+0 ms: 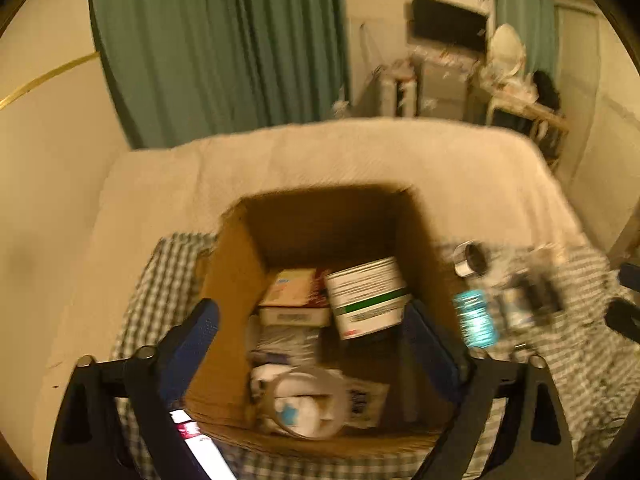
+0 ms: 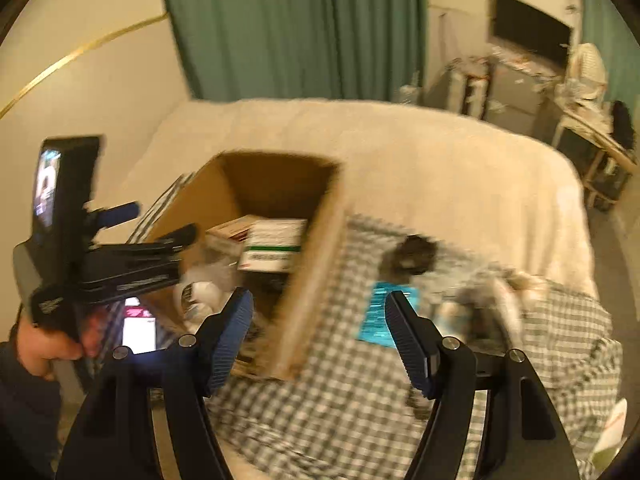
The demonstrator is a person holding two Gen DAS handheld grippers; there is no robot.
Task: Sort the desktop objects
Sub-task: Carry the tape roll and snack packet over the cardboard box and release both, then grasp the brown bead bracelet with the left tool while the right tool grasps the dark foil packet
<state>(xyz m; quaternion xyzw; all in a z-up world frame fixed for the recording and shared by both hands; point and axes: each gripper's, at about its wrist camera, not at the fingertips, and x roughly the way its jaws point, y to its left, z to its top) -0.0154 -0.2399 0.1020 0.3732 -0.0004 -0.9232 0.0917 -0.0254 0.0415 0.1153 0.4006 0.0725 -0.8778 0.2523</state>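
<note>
Both grippers, left (image 1: 316, 336) and right (image 2: 320, 324), gape empty.

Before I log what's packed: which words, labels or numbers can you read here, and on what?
No text can be read; both views are blurred.
White box with green stripe in the cardboard box: lines of print, unreadable.
Teal packet on the checked cloth: print smeared.
Packet beside the tape roll: dark lettering, too blurred.
Phone screen: nothing legible.

A bed (image 1: 320, 152) with a cream cover carries a green-and-white checked cloth (image 2: 320, 408). On the cloth stand an open cardboard box (image 2: 312, 280), a teal packet (image 1: 476, 320), a roll of tape (image 1: 472, 258) and some blurred small items.
</note>
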